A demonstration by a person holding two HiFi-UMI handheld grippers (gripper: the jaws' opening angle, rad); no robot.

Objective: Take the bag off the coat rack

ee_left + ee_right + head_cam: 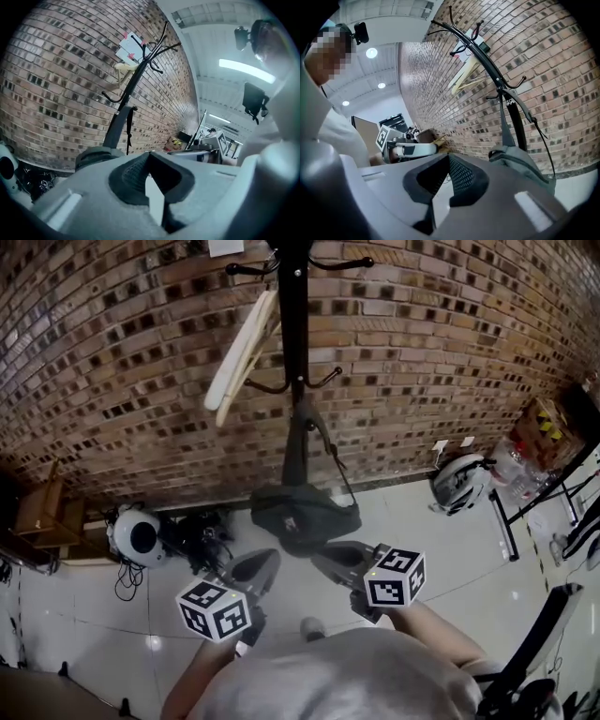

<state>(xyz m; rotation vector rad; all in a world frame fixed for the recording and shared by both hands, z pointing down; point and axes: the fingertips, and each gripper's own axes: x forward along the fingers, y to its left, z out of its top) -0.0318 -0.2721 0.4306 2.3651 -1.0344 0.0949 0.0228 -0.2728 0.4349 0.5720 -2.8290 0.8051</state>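
Observation:
A black coat rack (pixel 292 315) stands against the brick wall. A dark grey bag (pixel 305 517) hangs low on it by its strap (pixel 298 442), which is looped over a lower hook. My left gripper (pixel 262 563) and right gripper (pixel 328 559) are both just below the bag, side by side. Both are shut and hold nothing. In the left gripper view the bag (pixel 93 154) shows above the shut jaws, with the rack (pixel 136 79) behind it. The right gripper view has the bag (pixel 520 161) and its strap (pixel 504 122) to the right of the shut jaws.
A pale cream item (pixel 242 348) hangs on the rack's upper left. On the floor by the wall are a white round device (pixel 136 535) with cables (pixel 202 535), wooden furniture (pixel 42 512) at left, a white helmet-like object (pixel 459 479) and a cardboard box (pixel 544 432) at right.

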